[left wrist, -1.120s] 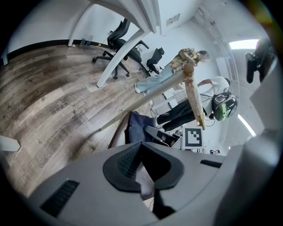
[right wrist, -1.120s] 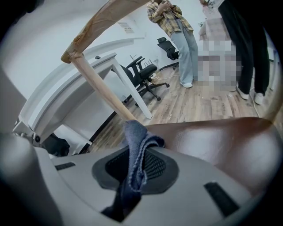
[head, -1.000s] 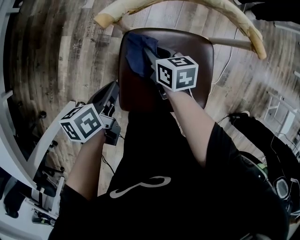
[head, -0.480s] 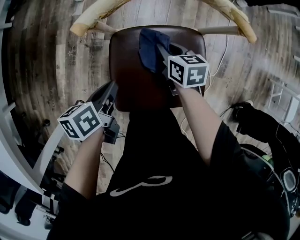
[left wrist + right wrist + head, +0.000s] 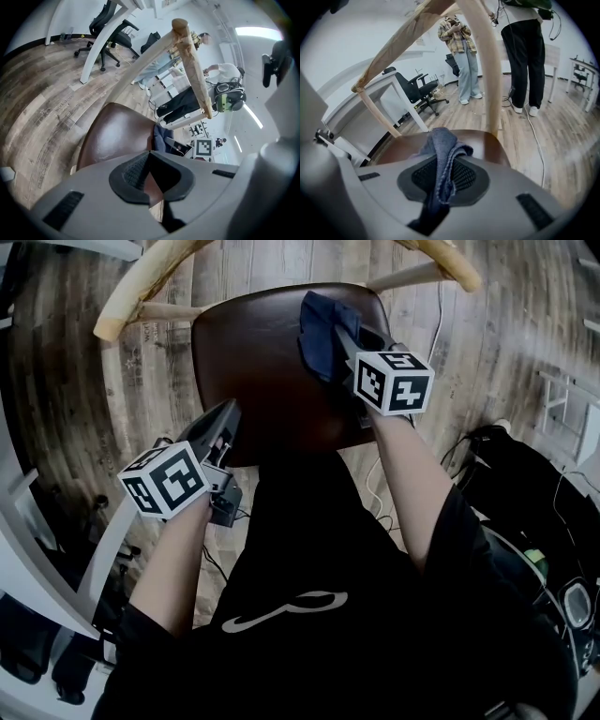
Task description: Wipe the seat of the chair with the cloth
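— Fingers of the right gripper are seen clamped on the blue cloth; how is it held?

— By a bunched fold only. Most of the cloth is heaped ahead of the tips, over the far right part of the chair seat. Whether it is pressed flat against the seat cannot be confirmed.

— And the left gripper?

— Its fingers are brought together with nothing between them; only the brown of the seat is seen through the slit. It is held at the near left edge of the seat, and the chair does not appear to be steadied by it.

— What could go wrong?

— The cloth could be pulled out of the pinch if it is dragged hard across the seat, since so little is caught. With it wadded, only a narrow strip would be wiped and patches would likely be missed. The pale wooden back rail curves just beyond the far edge of the seat, and one upright stands close by the cloth, so it could be struck on a wide stroke. The unheld chair might be shoved across the wooden floor, toward the cable lying to the right of the seat.

— Are any containers involved?

— None is seen. Nothing is carried in a bin, tray or bucket; the cloth is held only by the fingers.
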`<state>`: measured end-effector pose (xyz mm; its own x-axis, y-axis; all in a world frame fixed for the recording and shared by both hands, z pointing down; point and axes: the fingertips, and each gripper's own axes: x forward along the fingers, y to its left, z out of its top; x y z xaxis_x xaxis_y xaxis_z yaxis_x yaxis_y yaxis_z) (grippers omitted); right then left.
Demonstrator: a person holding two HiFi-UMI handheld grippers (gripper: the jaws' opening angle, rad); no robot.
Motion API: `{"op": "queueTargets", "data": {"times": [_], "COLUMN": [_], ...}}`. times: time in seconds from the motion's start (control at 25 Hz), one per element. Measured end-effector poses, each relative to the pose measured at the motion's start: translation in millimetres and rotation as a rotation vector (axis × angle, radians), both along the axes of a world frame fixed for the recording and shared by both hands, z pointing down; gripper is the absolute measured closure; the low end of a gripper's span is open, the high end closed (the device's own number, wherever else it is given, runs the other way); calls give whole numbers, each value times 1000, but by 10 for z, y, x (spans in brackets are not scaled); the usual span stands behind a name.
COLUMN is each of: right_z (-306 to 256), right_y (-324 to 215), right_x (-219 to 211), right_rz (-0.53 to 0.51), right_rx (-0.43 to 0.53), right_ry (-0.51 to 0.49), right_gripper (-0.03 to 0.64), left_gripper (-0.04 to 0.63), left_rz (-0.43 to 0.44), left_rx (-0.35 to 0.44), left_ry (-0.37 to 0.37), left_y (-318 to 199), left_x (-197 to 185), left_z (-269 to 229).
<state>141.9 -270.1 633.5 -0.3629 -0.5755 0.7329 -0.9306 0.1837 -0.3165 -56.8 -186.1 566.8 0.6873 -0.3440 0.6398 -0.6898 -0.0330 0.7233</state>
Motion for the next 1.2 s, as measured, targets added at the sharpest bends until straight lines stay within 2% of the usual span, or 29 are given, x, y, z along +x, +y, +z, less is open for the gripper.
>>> {"op": "queueTargets", "data": {"times": [0.28,0.6,0.96,1.2], "right_z": [6,34,14,-195], "right_y": [37,124,141,132], "right_x": [557,969,1008,888], "right_rz": [82,137,154,117], "right_rx": [10,6,10,68], "right_ry": [50,103,103,94], "right_gripper": [565,565,565,565], "left_gripper": [583,583,583,583], "left_rz": [44,72,68,39], "left_rx": [-5,-13,-12,-11], "left_ry": [1,1,2,2], "left_y": [15,18,37,75], "left_x": [193,346,339,234], "left_z": [22,40,39,27]}}
